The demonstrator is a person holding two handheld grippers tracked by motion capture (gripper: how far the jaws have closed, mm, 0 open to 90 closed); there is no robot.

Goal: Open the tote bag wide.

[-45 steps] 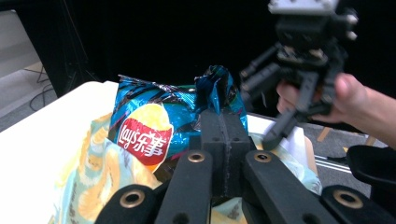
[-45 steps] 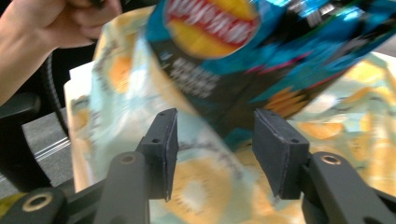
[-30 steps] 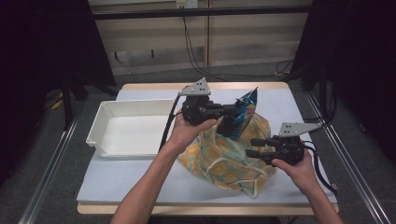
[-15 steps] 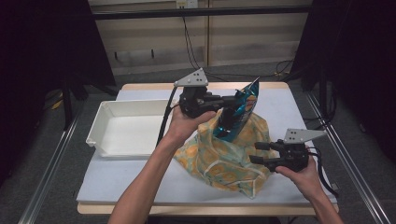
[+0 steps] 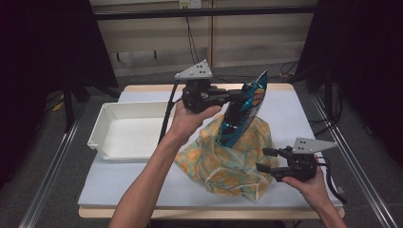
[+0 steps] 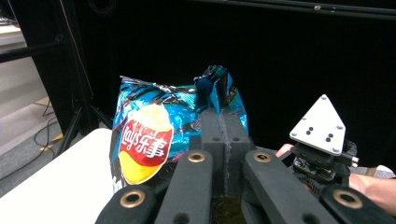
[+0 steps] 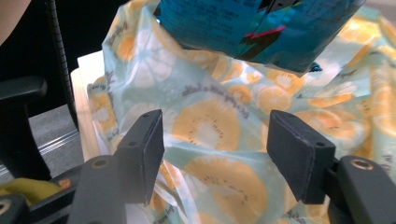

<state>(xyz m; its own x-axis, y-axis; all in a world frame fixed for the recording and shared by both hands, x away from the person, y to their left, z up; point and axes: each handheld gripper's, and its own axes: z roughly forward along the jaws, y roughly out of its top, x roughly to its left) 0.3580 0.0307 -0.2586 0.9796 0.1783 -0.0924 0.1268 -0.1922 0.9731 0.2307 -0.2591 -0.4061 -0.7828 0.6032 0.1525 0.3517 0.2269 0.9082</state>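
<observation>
1. From the high view, the left gripper (image 5: 236,95) is clamped tight on the top corner of a blue Lay's crisp packet (image 5: 242,111), which hangs upright with its lower end inside the mouth of a fruit-print bag (image 5: 228,159). That bag, pale green with orange and kiwi slices, sits crumpled on the white table (image 5: 119,183), just right of a white plastic tray (image 5: 128,133). The right gripper (image 5: 266,159) sits low at the bag's right edge, its jaws having just been opening and now standing apart with nothing pinched between them. A grey three-cornered plate tops each gripper, and a black cable trails from the left one past the tray.

2. In the left gripper view, the two black jaws meet flat against each other with the crinkled top seam of the crisp packet (image 6: 159,135) squeezed between them. The red and yellow Lay's logo faces the camera, left of the jaws. The right gripper (image 6: 322,158) with its grey plate shows farther off at the right, and the table edge (image 6: 51,182) lies at lower left.

3. In the right gripper view, the jaws are spread wide, just in front of the fruit-print bag (image 7: 219,126), whose cloth shows between the pads (image 7: 149,140) without being pressed. The bottom of the crisp packet (image 7: 261,32) hangs above, dipping into the bag's opening.
</observation>
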